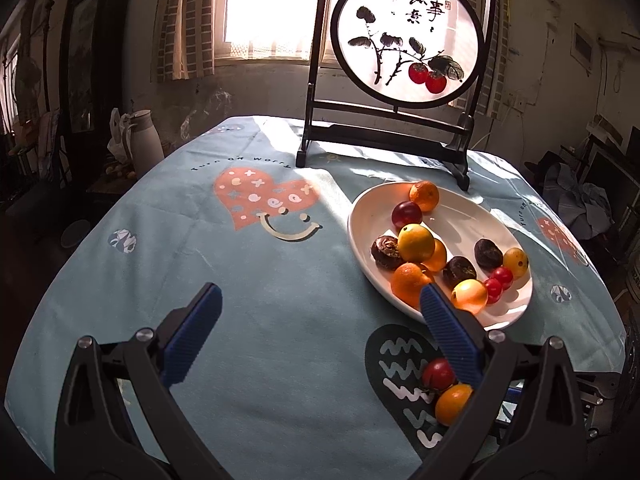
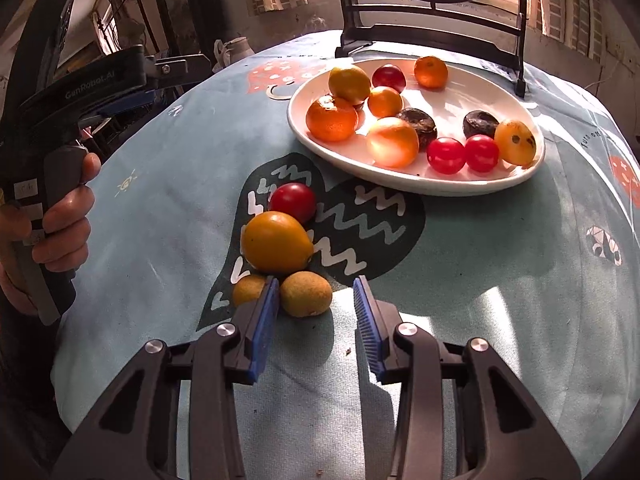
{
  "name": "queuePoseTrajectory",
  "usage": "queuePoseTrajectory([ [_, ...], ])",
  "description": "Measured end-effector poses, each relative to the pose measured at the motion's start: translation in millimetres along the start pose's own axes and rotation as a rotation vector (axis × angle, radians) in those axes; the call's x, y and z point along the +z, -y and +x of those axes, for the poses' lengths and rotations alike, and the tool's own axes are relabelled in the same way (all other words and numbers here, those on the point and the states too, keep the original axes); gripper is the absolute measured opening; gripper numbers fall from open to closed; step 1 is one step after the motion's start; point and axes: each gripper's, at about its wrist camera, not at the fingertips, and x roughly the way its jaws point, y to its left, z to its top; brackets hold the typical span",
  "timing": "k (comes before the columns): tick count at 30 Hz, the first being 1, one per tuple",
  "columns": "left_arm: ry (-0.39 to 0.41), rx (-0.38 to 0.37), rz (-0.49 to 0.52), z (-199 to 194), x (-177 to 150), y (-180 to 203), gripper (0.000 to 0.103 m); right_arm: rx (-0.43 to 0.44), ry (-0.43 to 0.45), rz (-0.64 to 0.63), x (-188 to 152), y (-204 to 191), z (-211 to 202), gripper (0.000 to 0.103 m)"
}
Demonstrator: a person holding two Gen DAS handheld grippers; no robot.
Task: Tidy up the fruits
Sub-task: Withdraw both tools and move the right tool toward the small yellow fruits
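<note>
A white oval plate holds several fruits: oranges, red tomatoes, dark round fruits and yellow ones. On the cloth in front of it lie a red tomato, a yellow-orange fruit and two small brown-green fruits. My right gripper is open, low over the cloth, with the nearer brown-green fruit just inside its left finger. My left gripper is open and empty above the cloth, left of the plate. Its body shows in the right wrist view, held by a hand.
A dark-framed round painted screen stands on the table behind the plate. A white jug stands off the table's far left edge. The table has a light blue cloth with heart prints. Clutter fills the room at right.
</note>
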Motion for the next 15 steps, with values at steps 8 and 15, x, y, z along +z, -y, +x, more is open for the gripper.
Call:
queuePoseTrajectory([
  [8,0.001,0.016,0.049,-0.5,-2.6,9.9,0.101,0.04,0.008,0.08,2.4,9.4,5.0,0.04],
  [15,0.003,0.009,0.053,-2.5,-3.9,11.7,0.101,0.056,0.008,0.077,1.5,7.5,9.2,0.039],
])
